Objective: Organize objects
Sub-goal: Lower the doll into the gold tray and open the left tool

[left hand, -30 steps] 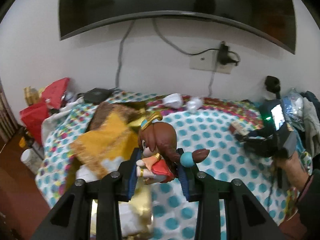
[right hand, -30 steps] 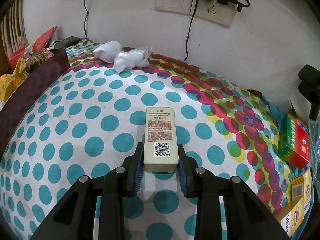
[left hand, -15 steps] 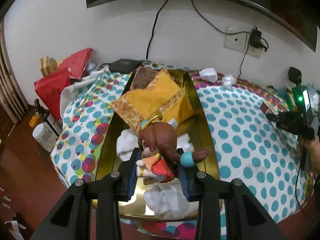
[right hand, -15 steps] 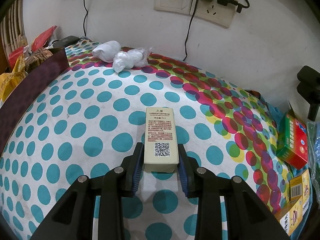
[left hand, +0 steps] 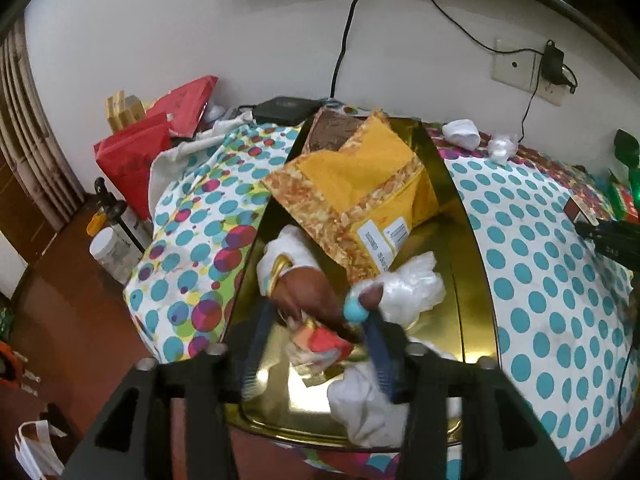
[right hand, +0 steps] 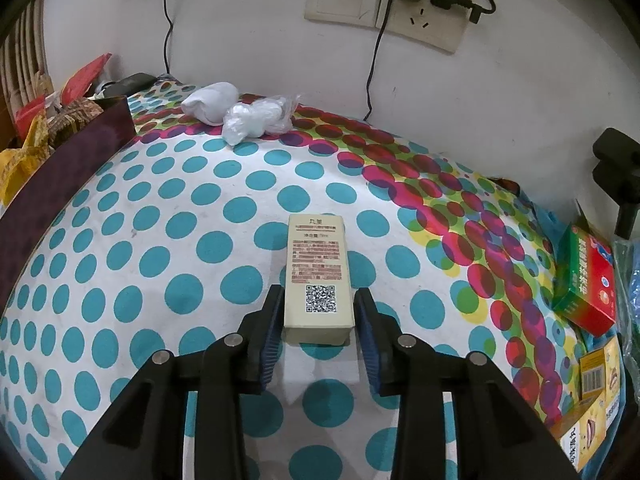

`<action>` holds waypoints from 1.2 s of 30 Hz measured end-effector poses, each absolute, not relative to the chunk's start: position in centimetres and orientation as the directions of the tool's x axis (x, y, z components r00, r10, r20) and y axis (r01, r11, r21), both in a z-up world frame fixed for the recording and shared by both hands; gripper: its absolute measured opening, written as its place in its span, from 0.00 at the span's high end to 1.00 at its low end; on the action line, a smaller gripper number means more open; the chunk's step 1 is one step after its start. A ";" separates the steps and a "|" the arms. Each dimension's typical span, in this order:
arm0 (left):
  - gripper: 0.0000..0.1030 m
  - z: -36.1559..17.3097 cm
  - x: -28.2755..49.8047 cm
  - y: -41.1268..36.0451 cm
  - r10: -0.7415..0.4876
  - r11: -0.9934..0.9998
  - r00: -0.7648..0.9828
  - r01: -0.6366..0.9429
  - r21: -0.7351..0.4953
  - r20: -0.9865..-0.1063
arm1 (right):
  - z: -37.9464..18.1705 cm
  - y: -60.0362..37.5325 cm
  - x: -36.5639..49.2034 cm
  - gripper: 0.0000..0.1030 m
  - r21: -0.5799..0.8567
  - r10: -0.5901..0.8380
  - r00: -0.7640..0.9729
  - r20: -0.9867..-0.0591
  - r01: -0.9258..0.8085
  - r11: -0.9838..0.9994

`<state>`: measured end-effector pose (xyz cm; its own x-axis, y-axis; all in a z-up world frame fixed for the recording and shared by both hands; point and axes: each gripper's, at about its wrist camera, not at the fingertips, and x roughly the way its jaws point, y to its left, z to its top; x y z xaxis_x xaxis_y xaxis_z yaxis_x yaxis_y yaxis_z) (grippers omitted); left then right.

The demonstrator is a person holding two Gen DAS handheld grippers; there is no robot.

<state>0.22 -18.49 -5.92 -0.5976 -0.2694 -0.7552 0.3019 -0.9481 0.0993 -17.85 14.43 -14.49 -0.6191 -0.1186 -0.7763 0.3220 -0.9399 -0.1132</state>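
Observation:
In the left wrist view a brown-haired doll in a red dress [left hand: 312, 312] tips down between the jaws of my left gripper [left hand: 316, 318], low over the golden tray [left hand: 468, 240]. The jaws are opening and the pads stand clear of the doll. In the right wrist view a cream box with a QR code [right hand: 318, 264] lies flat on the dotted tablecloth [right hand: 160, 240]. My right gripper [right hand: 318, 312] straddles its near end. Its jaws are opening, with only a thin gap at the pads.
The tray also holds a yellow packet [left hand: 360, 184], a clear plastic bag [left hand: 412, 288] and white cloth [left hand: 368, 404]. Two white bundles [right hand: 224, 108] lie by the wall. A green and red box [right hand: 588, 280] and a yellow box [right hand: 592, 380] sit at the right edge. The tray's dark side [right hand: 60, 168] runs along the left.
The left gripper swung over the tray and came down low over it. Its jaws spread and the doll slipped lower and tilted. The right jaws eased slightly; the cream box stayed put.

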 end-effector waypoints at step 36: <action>0.46 -4.0 3.7 -19.9 -0.165 -0.955 -0.671 0.292 -0.053 -0.723 | -14.1 13.4 -16.9 0.73 -0.175 -0.069 -0.652 -0.755 0.302 -0.937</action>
